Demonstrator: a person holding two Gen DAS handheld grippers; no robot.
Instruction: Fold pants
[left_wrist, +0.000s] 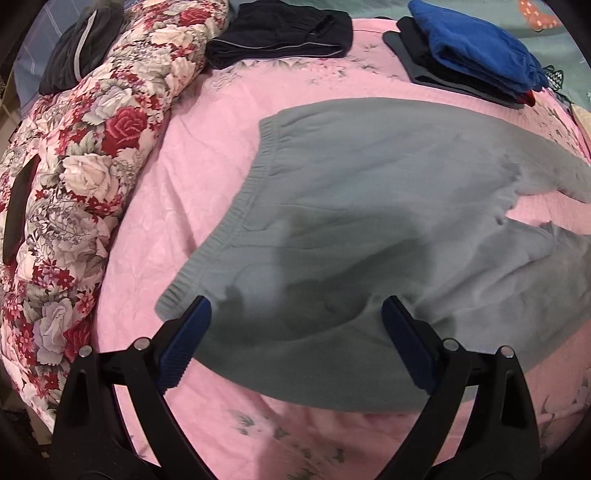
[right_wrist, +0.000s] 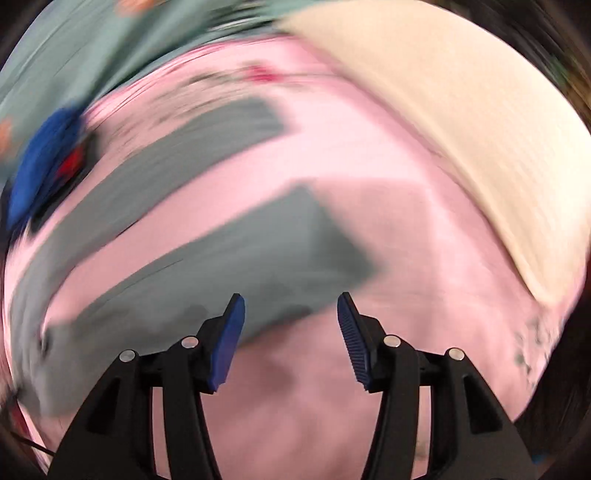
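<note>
Pants, grey and soft, lie spread flat on a pink bedspread that covers the bed. In the left wrist view only the upper half shows: the ribbed waistband runs slantwise at the left, and the two legs split at the crotch and leave the picture at the right edge, so their ends are cut off there. The long axis runs from the waistband at the left to the legs at the right. The near edge of the garment is partly hidden behind the left claw, whose blue pads stand wide apart over the cloth near the waistband corner; whether the pads touch the fabric cannot be told, but they do not pinch it.

The right wrist view is badly smeared. Two grey bands, the legs, lie side by side on the pink, their hems pointing up and to the right; finer detail is lost. The right claw hangs with its pads parted and nothing between them, over the near leg's edge.

A flowered quilt lies bunched at the left, dark folded clothes at the far side, and a blue-topped folded stack at the far right.
</note>
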